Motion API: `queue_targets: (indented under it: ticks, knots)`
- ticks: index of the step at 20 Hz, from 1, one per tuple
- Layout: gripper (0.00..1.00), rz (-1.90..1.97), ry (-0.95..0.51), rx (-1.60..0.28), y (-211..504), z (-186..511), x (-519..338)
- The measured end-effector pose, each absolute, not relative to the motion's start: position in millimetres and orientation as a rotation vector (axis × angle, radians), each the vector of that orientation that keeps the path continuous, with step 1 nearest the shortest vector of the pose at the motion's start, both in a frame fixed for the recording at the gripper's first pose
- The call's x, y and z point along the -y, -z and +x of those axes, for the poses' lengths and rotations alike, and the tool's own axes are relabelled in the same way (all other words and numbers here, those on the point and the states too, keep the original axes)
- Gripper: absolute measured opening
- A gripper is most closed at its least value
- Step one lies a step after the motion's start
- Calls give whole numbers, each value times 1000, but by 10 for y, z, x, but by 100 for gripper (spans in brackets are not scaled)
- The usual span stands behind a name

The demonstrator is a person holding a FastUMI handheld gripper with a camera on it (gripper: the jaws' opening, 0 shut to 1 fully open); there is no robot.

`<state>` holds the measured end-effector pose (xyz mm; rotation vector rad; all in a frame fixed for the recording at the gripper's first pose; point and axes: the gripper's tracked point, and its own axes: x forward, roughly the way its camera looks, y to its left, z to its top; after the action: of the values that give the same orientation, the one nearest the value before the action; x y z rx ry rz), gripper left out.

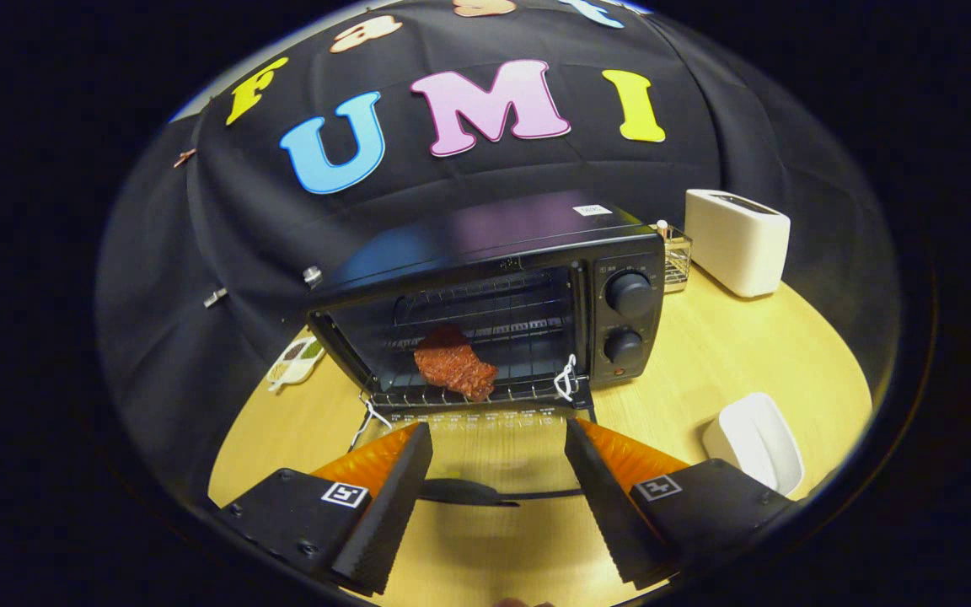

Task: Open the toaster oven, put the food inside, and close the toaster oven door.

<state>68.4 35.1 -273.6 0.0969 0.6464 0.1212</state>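
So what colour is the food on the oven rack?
Reddish-brown food, clearest in the gripper view, beyond the open gripper.

white toaster, white dish (both on wooden table).

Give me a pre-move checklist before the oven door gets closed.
1. Food inside: the meat lies on the rack in the oven, near its front edge. Ok.
2. Door down: the glass door lies flat, its handle between the fingers. Ok.
3. Tongs free: open, nothing held. Ok.
4. Meat clear of the door's swing: cannot tell, it sits close to the front.
5. Fingers under the handle for the lift: not ok, they hang above it, not touching.
6. Side room: the white tray stands apart from the door. Ok.
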Motion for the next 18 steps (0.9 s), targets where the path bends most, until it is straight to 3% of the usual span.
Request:
queue_targets:
  ticks: [11, 18]
  knots:
    - [99, -79, -242, -815, 3211, -406, -457]
    - [99, -125, -223, -838, 3578, -231, -457]
